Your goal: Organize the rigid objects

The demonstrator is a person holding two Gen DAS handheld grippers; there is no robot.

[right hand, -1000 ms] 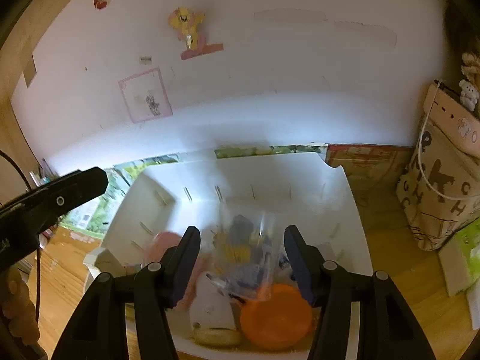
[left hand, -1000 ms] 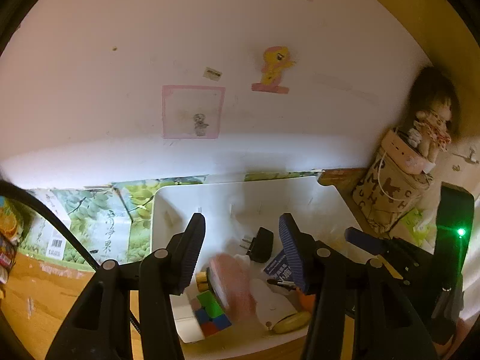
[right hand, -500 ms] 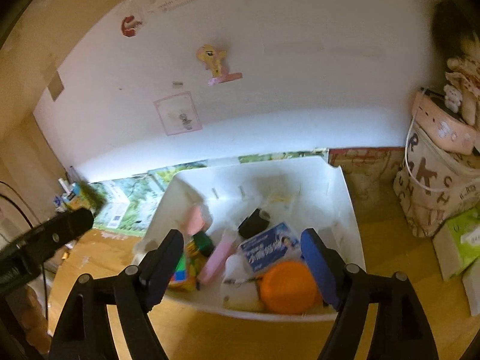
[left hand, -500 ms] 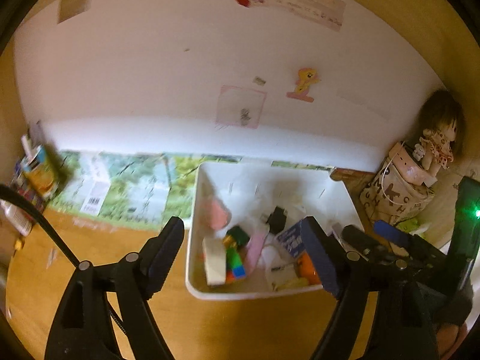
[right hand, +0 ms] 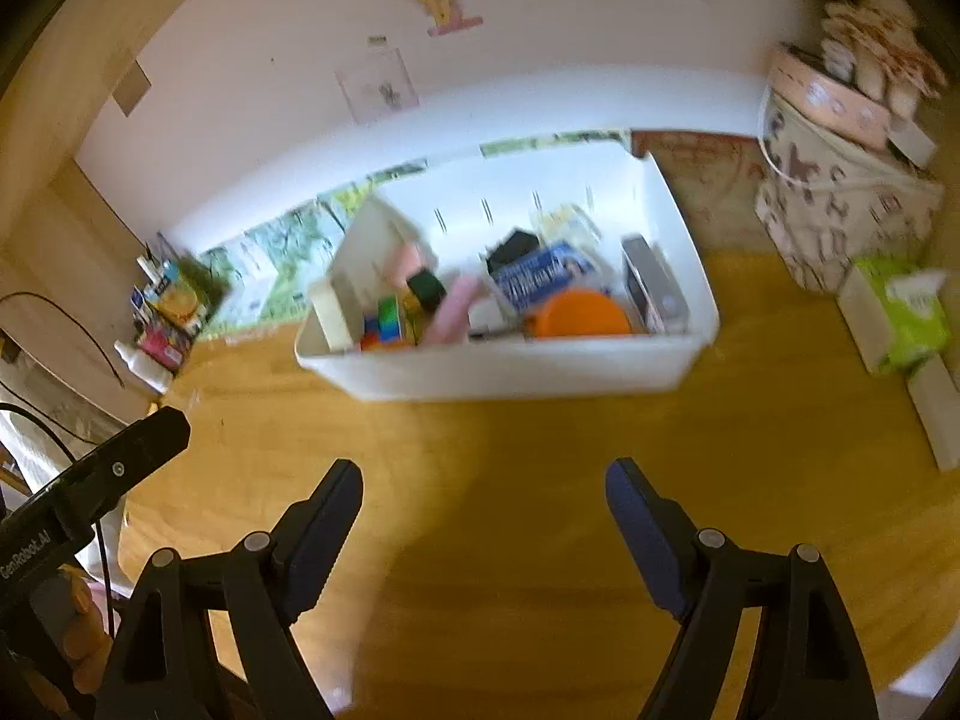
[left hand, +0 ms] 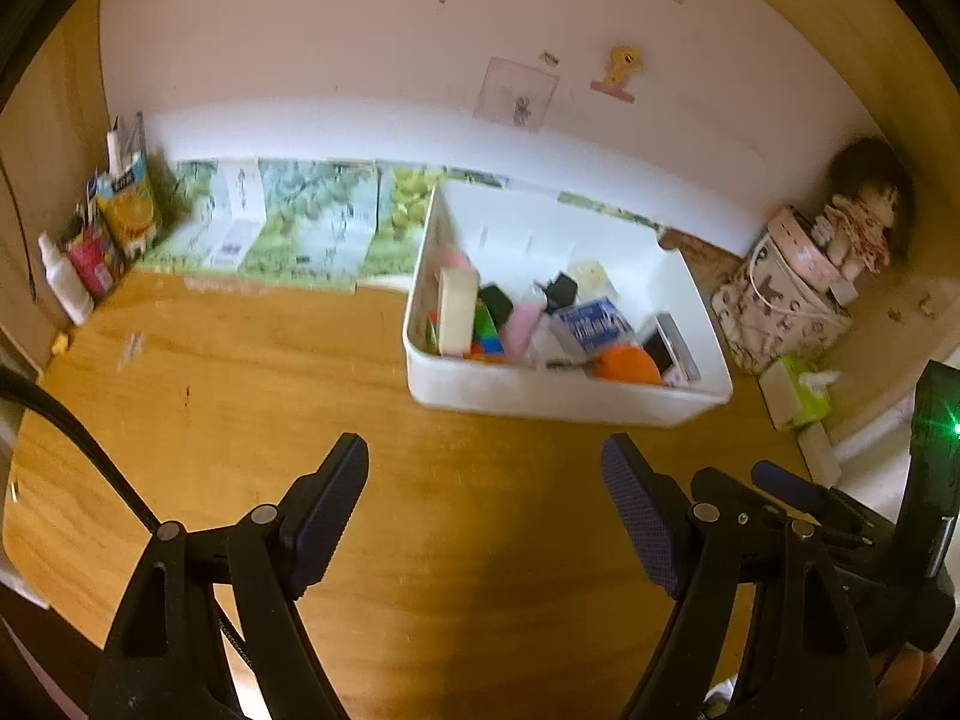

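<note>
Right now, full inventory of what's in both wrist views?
White bin: 1, white, on the wooden table toward the wall.
Orange round item: 1, orange, in the bin's front right.
Blue printed box: 1, blue-white, in the bin's middle.
Colour cube: 1, multicolour, in the bin's left part.
Black plug adapter: 1, black, toward the bin's back.
Patterned bag: 1, beige, right of the bin, with a doll on top.
Green tissue pack: 1, green, far right.
Juice carton: 1, orange, far left corner.
Left tool: open, empty, above bare table.
Right tool: open, empty.
</note>
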